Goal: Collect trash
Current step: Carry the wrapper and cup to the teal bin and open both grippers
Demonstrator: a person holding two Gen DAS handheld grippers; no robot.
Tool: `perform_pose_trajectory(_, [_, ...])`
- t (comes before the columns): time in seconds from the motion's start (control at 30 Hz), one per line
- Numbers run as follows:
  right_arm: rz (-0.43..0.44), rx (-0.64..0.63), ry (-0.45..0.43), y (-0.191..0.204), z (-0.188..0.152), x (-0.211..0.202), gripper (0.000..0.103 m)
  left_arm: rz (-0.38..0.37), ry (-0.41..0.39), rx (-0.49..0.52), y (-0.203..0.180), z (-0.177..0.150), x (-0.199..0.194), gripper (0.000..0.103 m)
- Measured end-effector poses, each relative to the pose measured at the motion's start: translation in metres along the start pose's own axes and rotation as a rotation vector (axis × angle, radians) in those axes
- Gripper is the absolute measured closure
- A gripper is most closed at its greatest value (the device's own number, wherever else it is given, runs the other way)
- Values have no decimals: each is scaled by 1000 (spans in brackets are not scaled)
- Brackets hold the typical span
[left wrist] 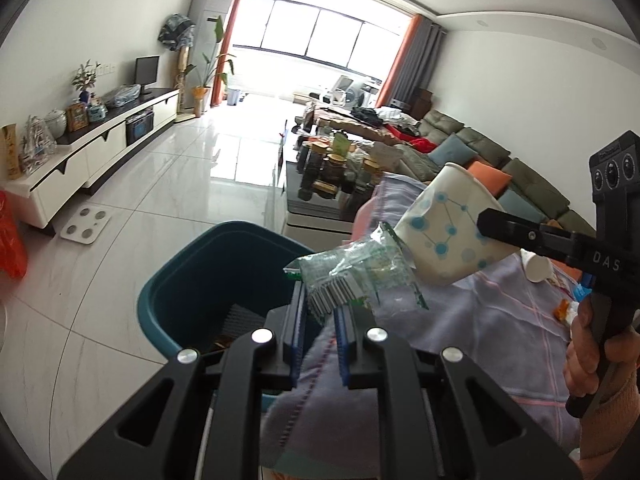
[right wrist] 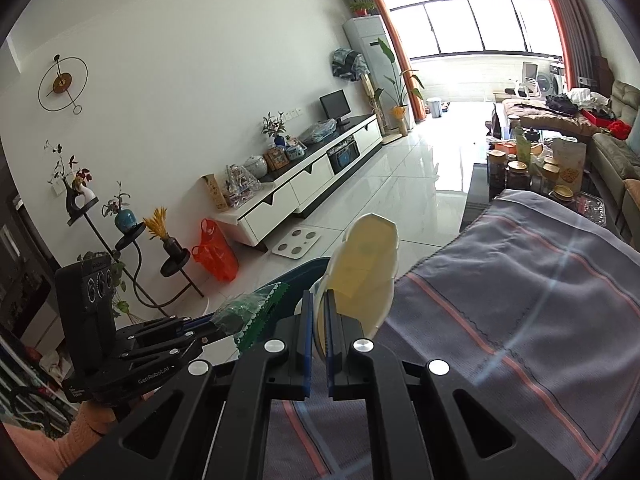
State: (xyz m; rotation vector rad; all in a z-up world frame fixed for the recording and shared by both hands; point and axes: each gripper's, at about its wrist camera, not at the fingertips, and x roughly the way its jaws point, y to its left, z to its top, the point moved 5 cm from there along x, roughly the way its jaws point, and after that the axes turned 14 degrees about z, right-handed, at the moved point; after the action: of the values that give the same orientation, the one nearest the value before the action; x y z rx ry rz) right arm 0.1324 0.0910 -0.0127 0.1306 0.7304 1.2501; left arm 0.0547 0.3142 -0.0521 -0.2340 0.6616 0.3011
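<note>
Left wrist view is showing the left gripper (left wrist: 322, 312) pinching a crinkled clear-and-green wrapper (left wrist: 352, 270) by one end, hanging near the rim of the teal bin (left wrist: 224, 276) on the floor. Alongside, the right gripper (right wrist: 319, 312) is squeezing a crushed paper cup (left wrist: 448, 232) flat between its pads, out over the table edge, short of the bin's mouth. Risk is building here: that wrapper is barely nipped, so it could be slipping free early and landing on the tiles; the cup, let go from where it is hanging, could be bouncing off the rim. Both loads are crowding each other too. Underneath, a grey striped cloth (right wrist: 520, 280) is covering the table, with more scraps (left wrist: 560, 312) lying on it. Around them, a bright living room is stretching out: glossy white floor tiles (left wrist: 168, 184), a low TV cabinet (right wrist: 304, 188), a sofa (left wrist: 480, 148), big windows (left wrist: 320, 40).
</note>
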Motion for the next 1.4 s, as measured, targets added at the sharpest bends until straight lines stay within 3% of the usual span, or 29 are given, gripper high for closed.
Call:
perform_pose_trajectory(0.37, [4,0,76,0,3,51,98,79,47,-50,38,-2,29,88])
perform_pose_trajectory(1.1, [-30,44,262,-10,-15,129,94,159,186,-102,63,-26,87,87])
perform_pose_trajectory(1.2, [-31,54,265,-10,-16,131,90,162,199,-106,63,-28,94,82])
perform_pose_trajectory(1.3, [-35,58,263,-12,-17,129,85,166,209,-114,64,-29,101,68])
perform_pose_trajectory(1.4, [-32,71,253,-15,-18,124,85,167,212,-119,64,-31,106,67])
